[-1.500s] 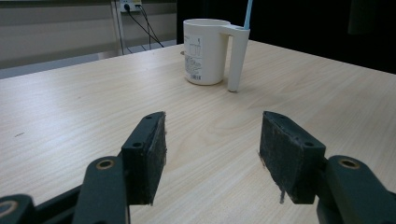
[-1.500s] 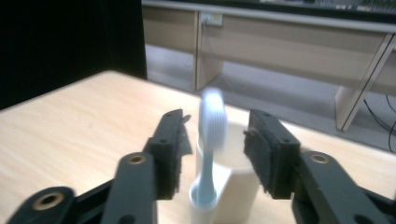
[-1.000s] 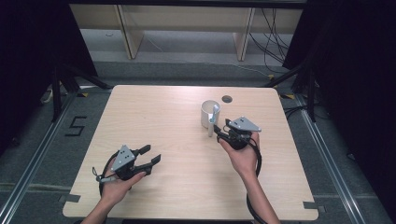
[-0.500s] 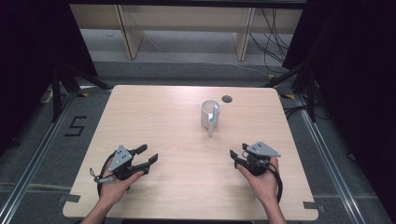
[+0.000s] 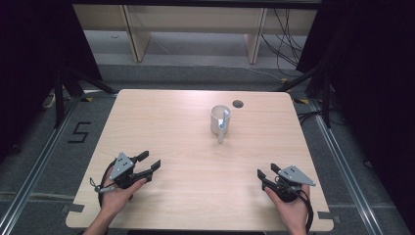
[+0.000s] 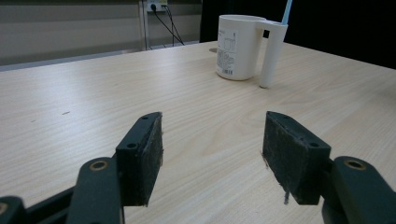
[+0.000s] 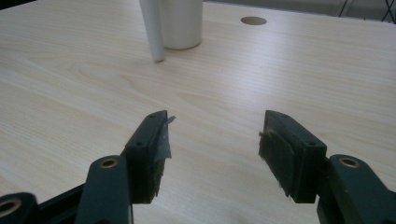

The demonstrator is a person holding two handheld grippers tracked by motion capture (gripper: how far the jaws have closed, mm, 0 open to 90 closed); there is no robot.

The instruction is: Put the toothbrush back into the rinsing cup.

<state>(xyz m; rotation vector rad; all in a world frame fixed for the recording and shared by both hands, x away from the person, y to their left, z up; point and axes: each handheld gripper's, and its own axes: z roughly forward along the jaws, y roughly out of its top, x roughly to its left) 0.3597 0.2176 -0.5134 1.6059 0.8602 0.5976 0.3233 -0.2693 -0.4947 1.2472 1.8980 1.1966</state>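
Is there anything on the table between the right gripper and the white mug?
No. In the high view, only bare wood lies between the right gripper and the white mug. The right gripper view agrees: its open jaws face bare tabletop up to the mug.

A light wooden table (image 5: 161,122) is standing in the middle of the frame on a grey floor (image 5: 49,161), where a taped numeral 5 (image 5: 80,132) is lying at the left. Pale shelving legs (image 5: 133,34) and trailing cables (image 5: 288,44) are showing along the top, while black curtains (image 5: 372,73) are hanging at both sides.
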